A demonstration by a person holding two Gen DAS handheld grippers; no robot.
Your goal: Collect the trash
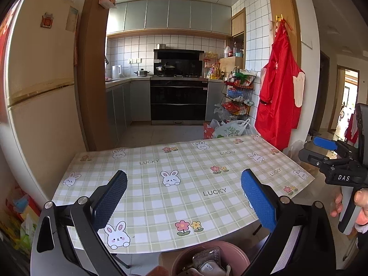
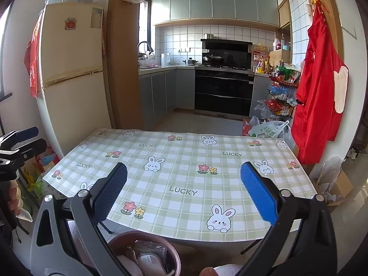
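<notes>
The left gripper [image 1: 184,187] hangs above the near part of the table [image 1: 147,197], its two padded fingers [image 1: 110,201] spread wide with nothing between them and touching nothing. Through the gap shows only the green-checked tablecloth [image 1: 184,204] with its rabbits, flowers and "LUCKY" lettering. Below that gripper, just off the table's near edge, stands a pink bin [image 1: 184,251], and in it lie crumpled wrappers [image 1: 208,261], the trash [image 1: 212,266] gathered there.

Further right, the right gripper [image 2: 184,187] is held over the same table, beside its partner and apart from it. Its fingers [image 2: 258,194] are likewise spread wide, gripping nothing and clear of the cloth. From the left wrist view its handle shows at the right edge, with a hand [image 1: 355,203] wrapped round it. In the right wrist view the bin sits low between the fingers, wrappers piled inside. Beyond the table stand a fridge [image 2: 71,69] and the kitchen's stove [image 2: 224,82].
</notes>
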